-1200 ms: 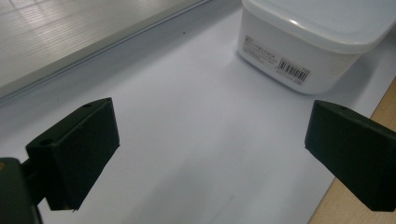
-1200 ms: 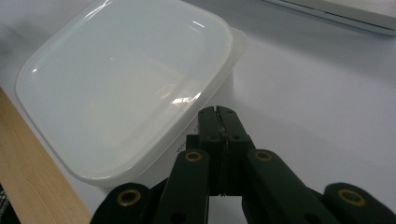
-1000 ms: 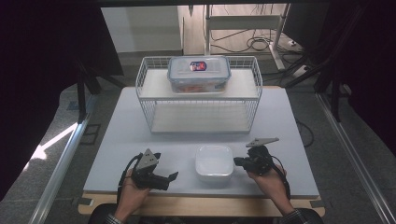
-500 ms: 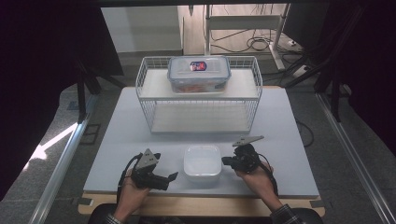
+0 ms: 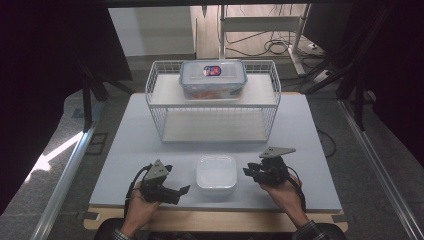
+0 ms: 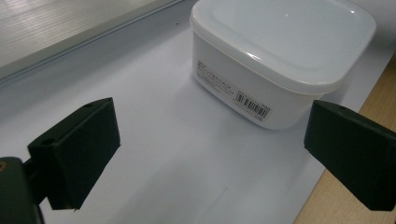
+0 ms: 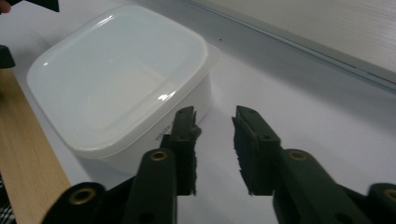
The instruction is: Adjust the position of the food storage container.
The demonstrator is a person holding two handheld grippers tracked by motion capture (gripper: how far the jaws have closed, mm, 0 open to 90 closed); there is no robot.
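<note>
White lidded food container [image 5: 216, 173] is sitting on the desk [image 5: 150, 130] near its front edge, between the two grippers, touching neither. Left gripper [image 5: 172, 192] is resting beside it on its left, jaws spread wide, nothing between them (container sitting ahead in the left gripper view [image 6: 280, 60], barcode label facing the camera). Right gripper [image 5: 250, 171] is hovering just beside the container's right side; its jaws have just been opening and are standing slightly apart, gripping nothing, with the container [image 7: 121, 79] just off the left jaw. Wire rack [image 5: 212, 100] is standing further back on the desk, clear locking-lid container [image 5: 213, 79] sitting on its top shelf.
</note>
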